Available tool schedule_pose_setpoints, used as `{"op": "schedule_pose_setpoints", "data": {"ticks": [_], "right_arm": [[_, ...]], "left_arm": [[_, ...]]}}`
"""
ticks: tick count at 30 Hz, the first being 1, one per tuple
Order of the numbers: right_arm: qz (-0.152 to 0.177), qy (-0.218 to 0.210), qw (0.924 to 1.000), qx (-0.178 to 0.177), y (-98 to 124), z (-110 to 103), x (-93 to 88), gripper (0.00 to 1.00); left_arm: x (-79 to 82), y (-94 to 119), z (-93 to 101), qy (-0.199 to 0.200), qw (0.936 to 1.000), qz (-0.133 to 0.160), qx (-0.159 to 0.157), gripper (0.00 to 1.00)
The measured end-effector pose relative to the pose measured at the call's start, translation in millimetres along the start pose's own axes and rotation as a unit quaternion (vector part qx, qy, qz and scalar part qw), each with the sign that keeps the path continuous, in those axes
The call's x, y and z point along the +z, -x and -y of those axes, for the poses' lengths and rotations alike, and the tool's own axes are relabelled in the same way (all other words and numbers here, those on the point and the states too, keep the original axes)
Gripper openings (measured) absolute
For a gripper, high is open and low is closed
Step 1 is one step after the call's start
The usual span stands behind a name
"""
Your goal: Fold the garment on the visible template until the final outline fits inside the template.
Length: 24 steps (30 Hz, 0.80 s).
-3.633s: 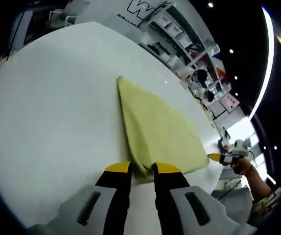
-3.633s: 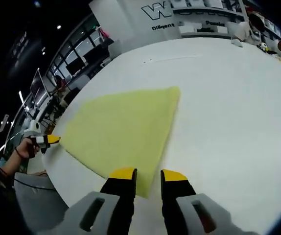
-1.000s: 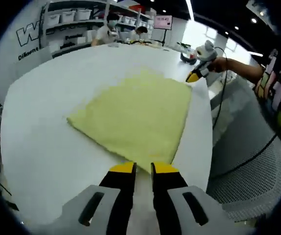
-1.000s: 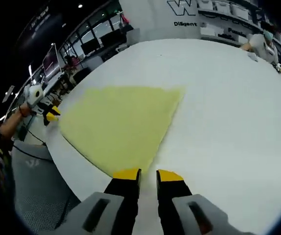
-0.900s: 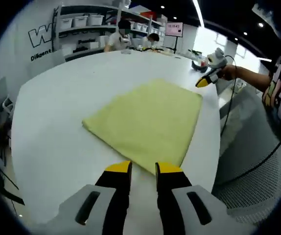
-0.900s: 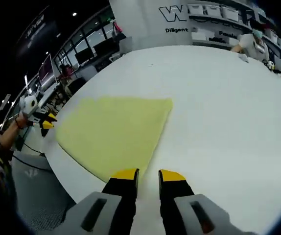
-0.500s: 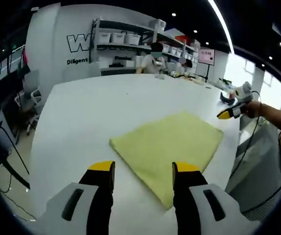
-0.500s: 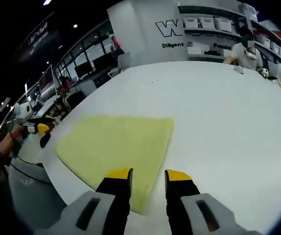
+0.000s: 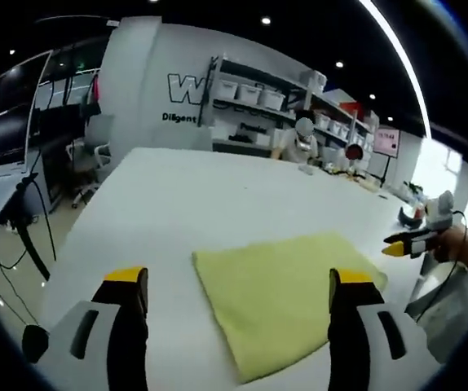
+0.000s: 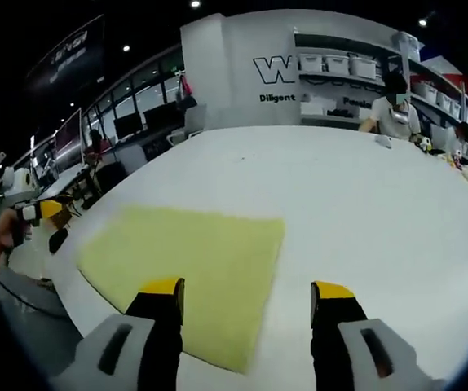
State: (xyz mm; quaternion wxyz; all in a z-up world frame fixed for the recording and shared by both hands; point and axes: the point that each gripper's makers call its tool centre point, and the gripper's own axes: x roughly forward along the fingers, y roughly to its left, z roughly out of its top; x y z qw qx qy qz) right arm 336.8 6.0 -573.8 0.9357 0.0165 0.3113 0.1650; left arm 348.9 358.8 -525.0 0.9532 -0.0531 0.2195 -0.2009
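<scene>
A folded yellow garment (image 9: 279,293) lies flat on the white table (image 9: 201,195) as a four-sided patch. My left gripper (image 9: 234,281) is open and raised above its near edge, with nothing between the jaws. In the right gripper view the same yellow garment (image 10: 185,261) lies ahead, and my right gripper (image 10: 246,292) is open over its near corner, holding nothing. My right gripper (image 9: 403,243) also appears at the far right of the left gripper view, held by a hand. My left gripper (image 10: 40,213) appears at the left edge of the right gripper view. No template outline can be made out on the table.
The table edge (image 10: 63,285) runs close beside the garment. A person (image 10: 393,110) stands at the far end of the table before shelves of bins (image 9: 250,90). Small items (image 9: 336,167) sit on the far tabletop. A chair (image 9: 95,159) and cables (image 9: 14,236) are off the left side.
Both grippers have let go of the garment's corners, opened wide and lifted back. The garment now lies flat on the table.
</scene>
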Motion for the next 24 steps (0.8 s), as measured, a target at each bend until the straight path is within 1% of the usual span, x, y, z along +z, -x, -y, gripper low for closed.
{"op": "schedule_pose_setpoints", "data": {"ticks": [2, 3, 5, 6, 7, 8, 9, 10, 13, 16, 19, 20, 22, 24], "right_arm": [[0.005, -0.001, 0.9999, -0.012, -0.9, 2.1, 1.0, 0.7], [0.007, -0.001, 0.9998, -0.018, -1.3, 3.2, 1.5, 0.75], [0.015, 0.003, 0.9995, -0.029, -3.6, 3.6, 2.6, 0.81], [0.015, 0.002, 0.9993, -0.036, -5.5, 2.4, 0.9, 0.85], [0.02, 0.006, 0.9987, -0.046, -6.3, 3.9, 1.5, 0.89], [0.022, 0.007, 0.9985, -0.049, -6.8, 3.9, 1.1, 0.92], [0.023, 0.009, 0.9983, -0.052, -8.7, 2.9, 0.2, 0.96], [0.024, 0.011, 0.9983, -0.052, -9.6, 1.8, -0.1, 0.97], [0.03, 0.018, 0.9981, -0.051, -9.8, 0.4, 1.1, 0.99], [0.038, 0.022, 0.9975, -0.055, -9.1, 2.8, 2.2, 0.99], [0.038, 0.012, 0.9975, -0.058, -8.6, 7.6, -1.6, 0.99], [0.039, 0.009, 0.9975, -0.059, -8.5, 8.6, -2.2, 0.99], [0.037, 0.003, 0.9975, -0.06, -9.0, 12.2, -3.9, 0.99], [0.037, -0.003, 0.9972, -0.065, -8.8, 14.9, -3.3, 0.99]], "left_arm": [[1.1, 0.6, 0.7, 0.012, 0.9998, 0.006, 0.014, 0.93], [1.6, 0.9, 1.1, 0.018, 0.9996, 0.009, 0.021, 0.96], [0.7, 0.8, -0.9, 0.022, 0.9989, 0.013, 0.041, 0.99], [-3.0, 0.9, -5.6, 0.032, 0.9972, 0.01, 0.067, 0.99], [-4.2, 1.1, -5.7, 0.031, 0.9967, 0.011, 0.075, 0.99], [-5.4, 1.3, -5.9, 0.029, 0.9961, 0.012, 0.083, 0.99], [-6.0, 1.6, -6.8, 0.02, 0.995, 0.018, 0.096, 0.99], [-7.8, 1.4, -7.3, 0.014, 0.9944, 0.017, 0.103, 0.99], [-9.7, 0.8, -5.9, 0.007, 0.9937, 0.024, 0.11, 0.99], [-10.6, -2.4, -9.3, 0.009, 0.9926, 0.033, 0.117, 0.99], [-11.0, -4.0, -10.2, 0.003, 0.9924, 0.029, 0.12, 0.99], [-7.5, -2.3, -13.0, -0.007, 0.9908, 0.035, 0.13, 0.99], [-6.6, -4.2, -14.7, -0.016, 0.9903, 0.037, 0.133, 0.99], [-7.3, -7.5, -16.5, -0.009, 0.9911, 0.034, 0.128, 0.99]]}}
